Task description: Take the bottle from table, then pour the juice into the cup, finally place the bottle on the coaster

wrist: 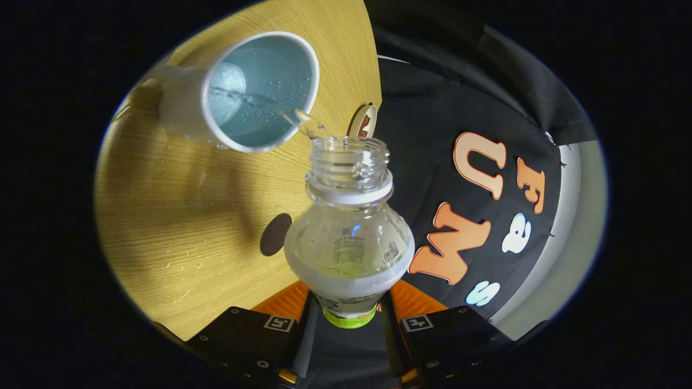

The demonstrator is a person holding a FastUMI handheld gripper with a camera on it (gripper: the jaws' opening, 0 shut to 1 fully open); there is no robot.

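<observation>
Pouring is the step in hand, and it is well under way. Nearest the camera, the gripper (348, 316) has its two fingers closed on the lower body of the bottle (348, 237), one pressing each side, so the bottle sits clamped between them and tipped over toward the table. The cap is off; the threaded mouth is open and points away from the fingers. Inside the clear bottle a shallow pool of pale liquid lies against the lower wall (hard to say how much is left, but it looks like little).

Just past the mouth, a thin clear stream (259, 101) leaves the lip and arcs into the white cup (254, 92), which stands on the wooden table (178, 216) beyond the bottle. The cup's pale blue inside already holds liquid, with small bubbles on its wall where the stream lands. A few droplets seem to speckle the wood near the cup's base.

Between fingers and cup, a dark round disc (275, 234) lies flat on the table beside the bottle's shoulder; that is probably the coaster. Farther off, near the table's edge, a small round patterned piece (363, 121) shows just behind the bottle's mouth.

The next move, by this reading, calls for righting the bottle without loosening the grip, then carrying it across and setting it upright on the disc.
</observation>
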